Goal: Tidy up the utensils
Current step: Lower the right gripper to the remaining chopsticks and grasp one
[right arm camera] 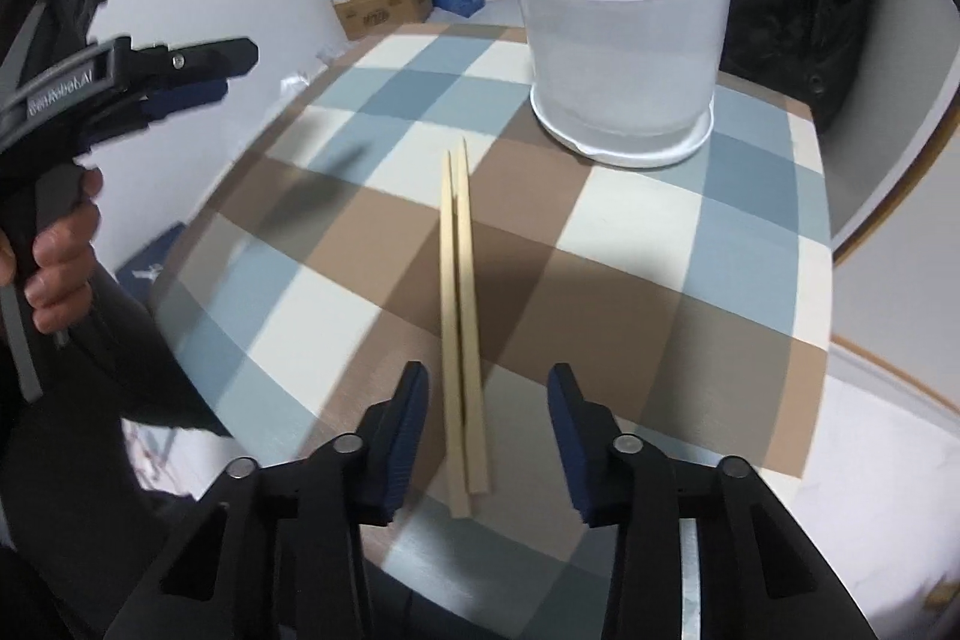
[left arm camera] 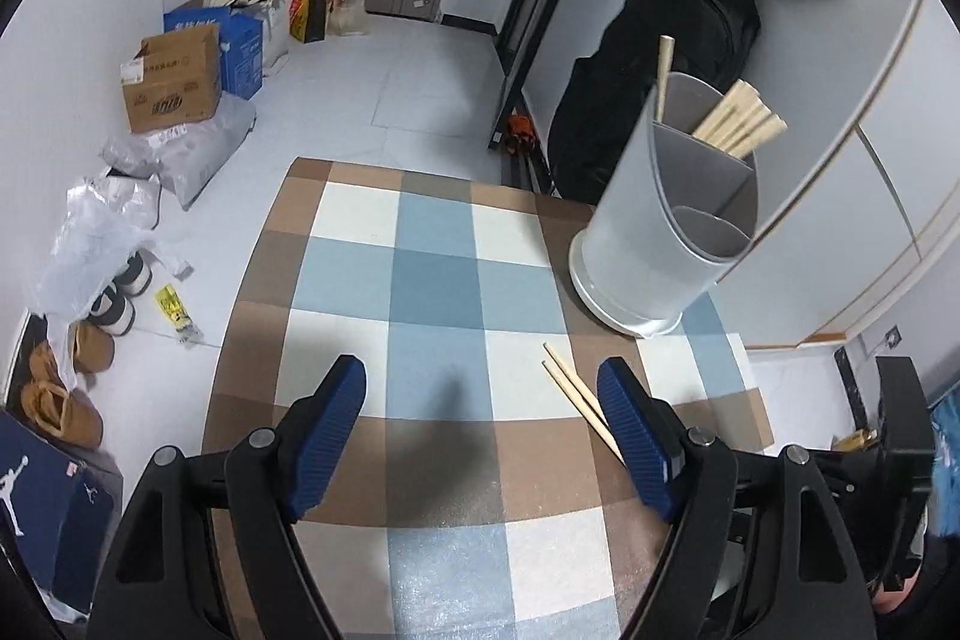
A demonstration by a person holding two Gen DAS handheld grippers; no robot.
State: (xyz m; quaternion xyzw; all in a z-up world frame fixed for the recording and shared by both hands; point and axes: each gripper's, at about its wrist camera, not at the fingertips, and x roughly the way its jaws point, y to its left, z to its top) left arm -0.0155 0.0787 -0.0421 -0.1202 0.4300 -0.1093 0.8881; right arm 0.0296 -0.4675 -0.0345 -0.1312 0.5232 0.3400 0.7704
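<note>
straddling a pair of chopsticks (right arm camera: 459,316), the right gripper (right arm camera: 487,430) hangs low over the table with its blue pads apart on either side of the sticks; neither pad presses on them, so nothing is gripped. the two chopsticks lie side by side, touching, flat on the checked tablecloth (right arm camera: 690,232) of blue, white and brown squares, pointing away toward a grey utensil holder (right arm camera: 624,58). their near ends run under the gap between the pads.

the left gripper (left arm camera: 483,427) is spread wide and empty above a bare stretch of the cloth. from its camera, only the far tips of the chopsticks (left arm camera: 570,388) show; the rest is hidden behind its right pad. in the right wrist view this gripper shows side on at the left edge, held by a hand (right arm camera: 63,250); white lettering on its grey band is too blurred to read.

the holder stands near the far edge of the table, split into compartments. more chopsticks (left arm camera: 741,124) lean in one back compartment and a single wooden handle (left arm camera: 664,67) rises from another; the front compartment looks empty.

on the floor, a cardboard box (left arm camera: 174,79) carries print that is too small to make out, beside a blue box (left arm camera: 240,46). a dark blue box (left arm camera: 36,508), cut off at the lower left, bears a white jumping-figure logo.
</note>
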